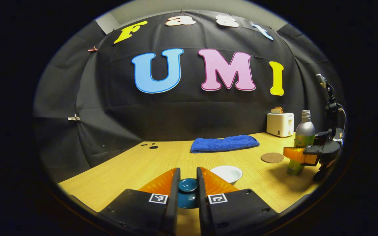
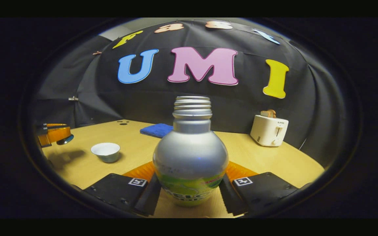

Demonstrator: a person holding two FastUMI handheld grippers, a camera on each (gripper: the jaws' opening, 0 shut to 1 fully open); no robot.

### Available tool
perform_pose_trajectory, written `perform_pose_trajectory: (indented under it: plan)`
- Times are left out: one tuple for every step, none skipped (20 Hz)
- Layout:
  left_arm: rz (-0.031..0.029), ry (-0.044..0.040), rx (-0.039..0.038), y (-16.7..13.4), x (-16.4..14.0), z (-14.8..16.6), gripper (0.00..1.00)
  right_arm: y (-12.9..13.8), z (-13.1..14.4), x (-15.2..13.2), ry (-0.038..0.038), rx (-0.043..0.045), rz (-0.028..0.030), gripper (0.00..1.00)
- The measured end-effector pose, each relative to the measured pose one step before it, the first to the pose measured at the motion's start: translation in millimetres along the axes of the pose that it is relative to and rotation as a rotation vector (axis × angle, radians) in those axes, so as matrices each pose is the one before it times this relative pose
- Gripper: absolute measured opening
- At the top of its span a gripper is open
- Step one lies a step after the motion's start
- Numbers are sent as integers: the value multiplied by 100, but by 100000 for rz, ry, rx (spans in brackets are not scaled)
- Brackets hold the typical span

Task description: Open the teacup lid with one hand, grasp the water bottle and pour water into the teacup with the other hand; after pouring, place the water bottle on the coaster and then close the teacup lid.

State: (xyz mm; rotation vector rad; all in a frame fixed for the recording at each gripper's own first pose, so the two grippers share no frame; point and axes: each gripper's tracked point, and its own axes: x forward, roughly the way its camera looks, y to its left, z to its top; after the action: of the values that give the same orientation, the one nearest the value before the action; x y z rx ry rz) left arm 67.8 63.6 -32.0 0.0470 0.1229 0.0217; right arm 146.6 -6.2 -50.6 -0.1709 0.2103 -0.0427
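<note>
Cloth-walled recording booth — tabletop toaster (image 2: 269, 130)

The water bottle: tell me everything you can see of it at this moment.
The bottle looks like metal: a round silver shoulder, a short neck with a threaded mouth and no cap, and a green printed label round the lower body. It is upright near the table's right side, close to the round coaster. The right gripper has its fingers against both sides of the lower body. In the left gripper view it seems to rest on the table or just above it.

In the left gripper view, the towel (image 1: 224, 143) lies behind the teacup (image 1: 226, 173), the coaster (image 1: 272, 157) right of both.
</note>
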Motion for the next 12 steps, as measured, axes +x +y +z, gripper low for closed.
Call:
perform_pose_trajectory:
  plan:
    - [163,-97,-194,241,-9,38,30,5,347,89,56,-3790,99,80]
    - [304,-171,-195,327,-97,105,31,-139,830,161,-859,-4068,-446,80]
    - [223,-200,-156,247,-64,18,31,-20,993,200,-1232,-5353,-199,80]
    - [50,-287,-171,34,-70,-107,31,73,903,342,-762,-5519,154,80]
    - [107,-149,-217,136,-95,34,31,281,924,493,-566,-5797,490,80]
    - [-62,-216,-121,195,-27,13,30,272,669,412,-701,-5695,653,79]
    - [116,-239,-128,180,-12,154,30,57,272,390,-512,-5729,675,79]
    - [-1,-286,-124,191,-238,65,30,105,541,357,-90,-5391,191,79]
    - [169,-249,-159,286,-126,164,30,243,489,559,-140,-5334,509,79]
    - [302,-472,-163,260,-47,61,31,209,357,433,-797,-5178,385,79]
    - [534,-514,-211,348,-139,167,30,117,448,523,-579,-5221,-12,79]
    - [598,-330,-134,566,-237,115,31,52,167,549,-437,-4721,32,79]
